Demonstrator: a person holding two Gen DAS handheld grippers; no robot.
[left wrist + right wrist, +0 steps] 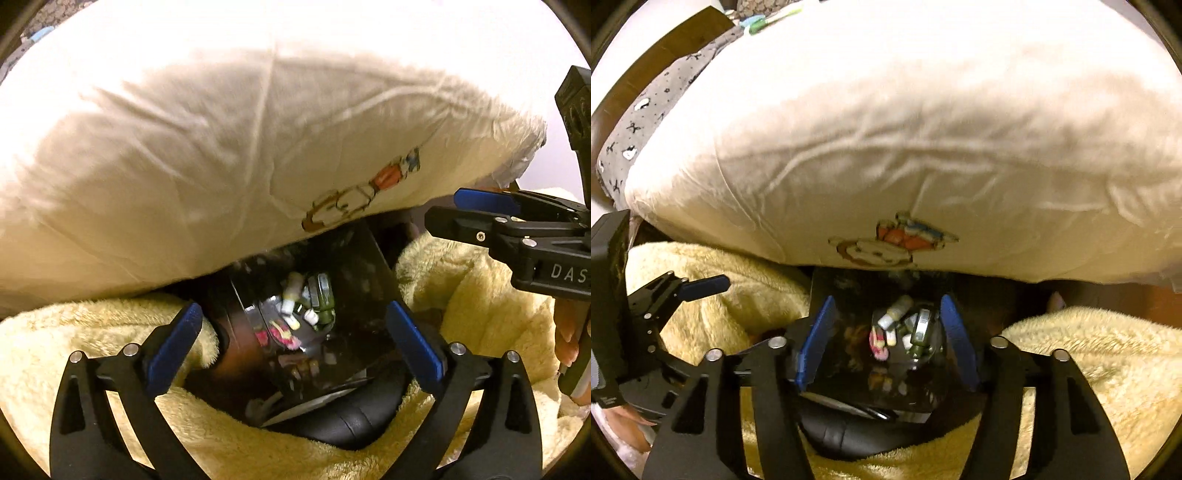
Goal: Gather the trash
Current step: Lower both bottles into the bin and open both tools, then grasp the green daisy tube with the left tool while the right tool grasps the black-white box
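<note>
A dark open bin (pixel 369 280) sits between yellow fleece blankets, partly under a big cream pillow (pixel 184 147). Inside it lies trash (pixel 303 314): small white bottles, a green wrapper and pink packaging. It also shows in the right wrist view (pixel 901 332). My left gripper (pixel 295 339) is open and empty, hovering over the bin mouth. My right gripper (pixel 886 343) is open and empty above the same bin; in the left wrist view it (pixel 476 210) comes in from the right.
The cream pillow (pixel 886 147) with a cartoon print overhangs the bin's far side. Yellow fleece blanket (pixel 1089 362) lies on both sides. A black rounded object (pixel 351 417) lies against the bin's near edge. A grey patterned fabric (pixel 646 122) sits far left.
</note>
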